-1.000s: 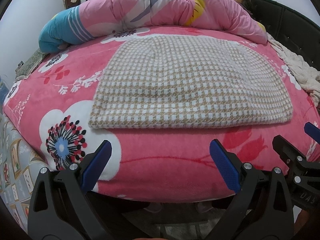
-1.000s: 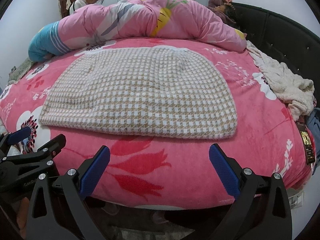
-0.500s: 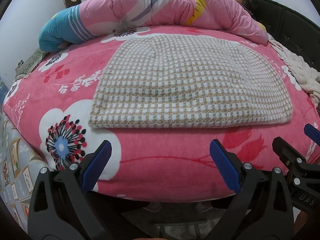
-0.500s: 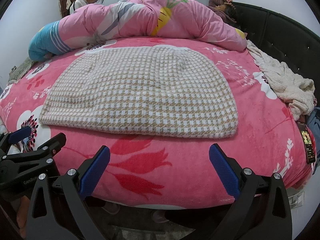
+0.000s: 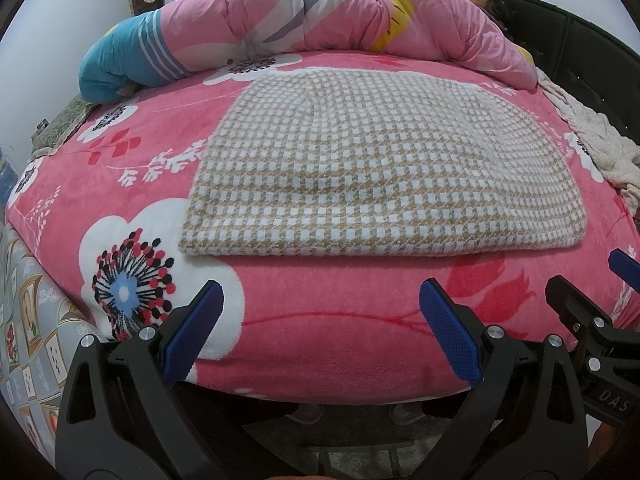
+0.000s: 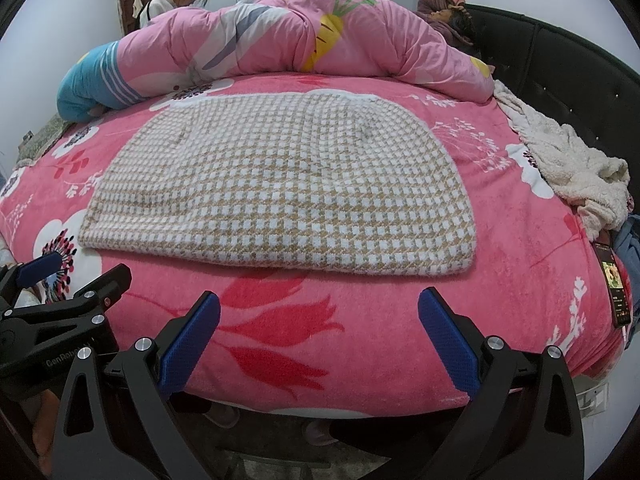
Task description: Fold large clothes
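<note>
A large tan-and-white checked garment lies flat and folded on the pink floral bed cover; it also shows in the right wrist view. My left gripper is open and empty, hovering off the bed's near edge, below the garment's front hem. My right gripper is open and empty, also off the near edge. Each gripper shows at the side of the other's view: the right gripper in the left wrist view and the left gripper in the right wrist view.
A rolled pink quilt lies across the far side of the bed. A cream fleece blanket and a phone lie at the right edge by the black headboard. People are behind the quilt.
Both grippers have barely moved; the view has shifted very slightly. The garment lies as before.
</note>
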A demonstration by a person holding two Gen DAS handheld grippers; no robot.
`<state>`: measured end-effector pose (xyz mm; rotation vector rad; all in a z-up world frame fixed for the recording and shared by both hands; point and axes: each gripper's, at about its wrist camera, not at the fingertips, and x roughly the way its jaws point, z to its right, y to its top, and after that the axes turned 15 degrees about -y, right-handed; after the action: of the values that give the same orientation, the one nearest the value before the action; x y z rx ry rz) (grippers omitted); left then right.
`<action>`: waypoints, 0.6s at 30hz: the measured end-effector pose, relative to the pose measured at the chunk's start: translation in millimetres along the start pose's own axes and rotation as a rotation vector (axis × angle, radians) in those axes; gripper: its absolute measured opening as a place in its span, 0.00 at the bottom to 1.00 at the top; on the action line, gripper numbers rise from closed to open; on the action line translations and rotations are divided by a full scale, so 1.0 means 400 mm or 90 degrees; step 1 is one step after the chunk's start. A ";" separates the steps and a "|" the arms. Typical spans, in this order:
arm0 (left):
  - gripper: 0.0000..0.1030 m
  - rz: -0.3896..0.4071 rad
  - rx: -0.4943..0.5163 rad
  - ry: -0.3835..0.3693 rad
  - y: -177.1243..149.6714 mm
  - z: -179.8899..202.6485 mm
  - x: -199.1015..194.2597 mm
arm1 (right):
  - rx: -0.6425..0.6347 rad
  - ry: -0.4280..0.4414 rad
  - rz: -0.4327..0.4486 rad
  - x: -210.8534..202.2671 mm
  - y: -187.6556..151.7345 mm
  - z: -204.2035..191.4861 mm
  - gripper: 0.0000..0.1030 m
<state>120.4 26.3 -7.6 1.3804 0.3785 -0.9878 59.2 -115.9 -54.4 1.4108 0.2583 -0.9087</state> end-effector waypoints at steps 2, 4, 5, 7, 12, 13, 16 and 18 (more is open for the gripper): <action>0.92 0.001 0.000 0.000 0.000 -0.001 0.000 | 0.000 0.000 0.000 0.000 0.000 0.000 0.94; 0.92 0.001 0.000 0.000 -0.001 -0.001 -0.001 | 0.000 0.000 -0.001 0.000 -0.001 0.000 0.94; 0.92 0.001 0.000 0.000 -0.001 -0.001 -0.001 | 0.000 0.000 -0.001 -0.001 0.000 0.000 0.94; 0.92 0.001 -0.001 0.000 -0.001 -0.002 0.000 | 0.000 0.000 0.000 -0.001 0.000 -0.001 0.94; 0.92 0.001 0.000 -0.001 -0.001 -0.003 -0.001 | 0.000 0.000 -0.001 -0.002 0.000 -0.003 0.94; 0.92 0.001 0.000 0.000 -0.001 -0.003 -0.001 | 0.000 0.000 0.000 -0.002 0.000 -0.003 0.94; 0.92 0.001 0.000 -0.002 -0.002 -0.002 -0.002 | 0.000 -0.001 0.001 -0.003 -0.001 -0.003 0.94; 0.92 0.002 0.000 0.000 -0.001 -0.002 -0.003 | -0.003 -0.001 0.002 -0.004 -0.001 -0.006 0.94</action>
<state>119.7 27.4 -7.3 1.3798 0.3768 -0.9858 58.7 -113.2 -53.8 1.4065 0.2572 -0.9066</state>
